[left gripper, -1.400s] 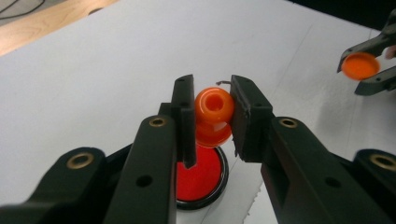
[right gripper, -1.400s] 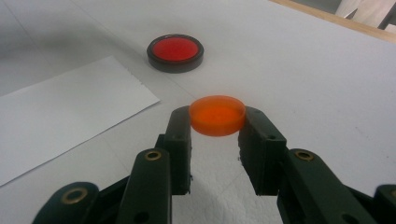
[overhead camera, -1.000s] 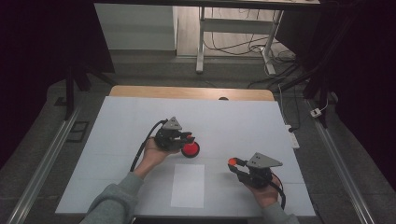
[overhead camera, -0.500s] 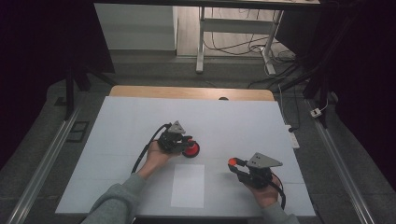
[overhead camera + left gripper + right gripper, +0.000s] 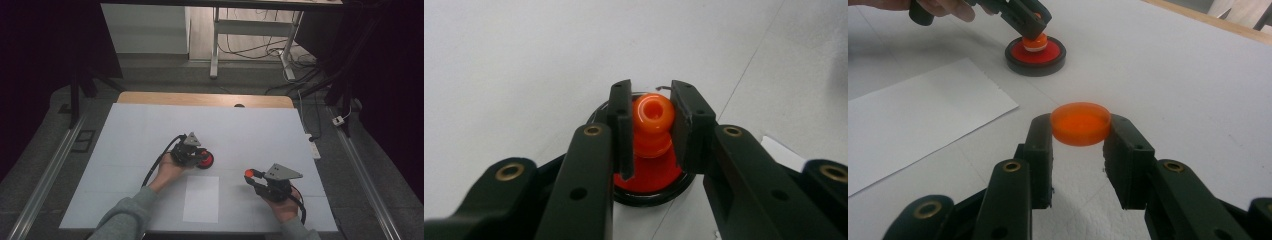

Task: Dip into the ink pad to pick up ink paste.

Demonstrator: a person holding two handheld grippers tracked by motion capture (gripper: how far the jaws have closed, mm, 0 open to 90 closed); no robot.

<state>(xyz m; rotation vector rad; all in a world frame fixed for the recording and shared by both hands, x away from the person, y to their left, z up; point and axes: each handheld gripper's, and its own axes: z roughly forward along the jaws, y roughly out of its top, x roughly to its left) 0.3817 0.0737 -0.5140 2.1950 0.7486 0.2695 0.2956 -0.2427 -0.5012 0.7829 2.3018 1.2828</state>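
Observation:
A red puck with a black rim lies on the white table top. An orange knob stands up from its middle. My left gripper is shut on that knob, one pad on each side. The right gripper view shows the same puck farther off, with the left gripper above it. My right gripper hovers near the table's front right, shut on a flat orange disc, which is held level by its edge.
A white paper sheet lies flat between the two hands near the front edge. A wooden strip borders the table's far side. Metal rails run along both sides on the floor.
My left gripper has shifted slightly to the right and nearer, closer over the red puck. The right gripper and its orange disc have stayed put.

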